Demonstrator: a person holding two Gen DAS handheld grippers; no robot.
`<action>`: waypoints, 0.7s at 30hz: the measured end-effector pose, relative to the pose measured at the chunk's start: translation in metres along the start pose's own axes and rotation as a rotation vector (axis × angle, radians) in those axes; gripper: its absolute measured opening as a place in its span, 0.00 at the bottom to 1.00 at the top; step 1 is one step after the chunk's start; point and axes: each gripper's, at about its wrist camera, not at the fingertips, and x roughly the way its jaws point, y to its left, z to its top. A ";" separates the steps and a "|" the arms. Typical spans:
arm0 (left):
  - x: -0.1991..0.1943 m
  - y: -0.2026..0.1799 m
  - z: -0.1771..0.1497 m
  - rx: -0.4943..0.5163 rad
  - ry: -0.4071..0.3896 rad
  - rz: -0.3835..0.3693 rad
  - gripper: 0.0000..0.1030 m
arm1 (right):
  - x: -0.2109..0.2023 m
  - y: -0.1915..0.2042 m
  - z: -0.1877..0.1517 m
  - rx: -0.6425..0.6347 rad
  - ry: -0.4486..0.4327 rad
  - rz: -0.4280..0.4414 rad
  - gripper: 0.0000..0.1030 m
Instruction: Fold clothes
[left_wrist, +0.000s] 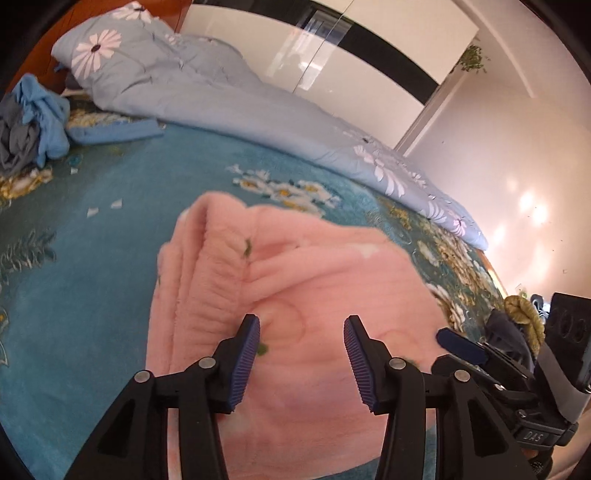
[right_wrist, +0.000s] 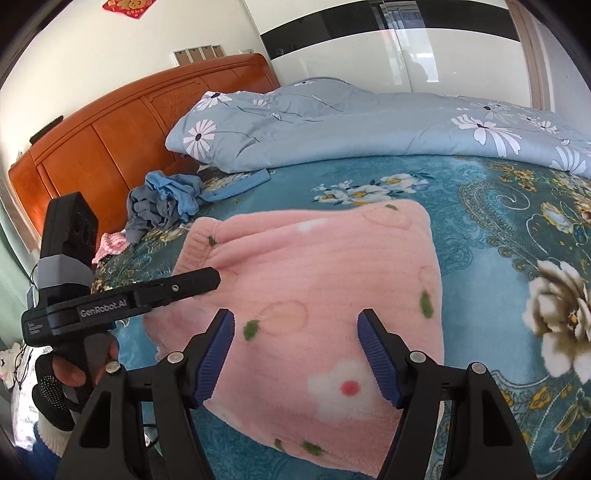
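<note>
Both grippers, L (left_wrist: 301, 363) & R (right_wrist: 296, 356), released (nothing gripped) above folded pink garment (right_wrist: 332, 280) on bed (right_wrist: 480, 229).

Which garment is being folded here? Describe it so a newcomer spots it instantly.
On the teal floral bedspread, nearer than the grey-blue daisy quilt, lies the pink fleece garment, folded into a block. Unlike the crumpled blue and grey clothes by the headboard, it is fluffy pink with white flowers.

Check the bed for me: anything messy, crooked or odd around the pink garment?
The pink garment lies folded and fairly square on the teal bedspread. The crumpled blue and grey clothes near the headboard are still unfolded, and small pale scraps dot the bedspread. Nothing looks damaged.
</note>
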 end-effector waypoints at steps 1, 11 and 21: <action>0.000 0.000 -0.003 -0.006 0.013 -0.006 0.50 | 0.004 -0.002 -0.002 0.007 0.017 -0.003 0.69; -0.043 0.062 0.011 -0.202 -0.114 0.037 0.90 | -0.022 -0.043 0.011 0.091 -0.040 -0.003 0.70; 0.016 0.113 -0.009 -0.381 0.101 -0.183 0.91 | 0.040 -0.115 -0.010 0.453 0.133 0.284 0.81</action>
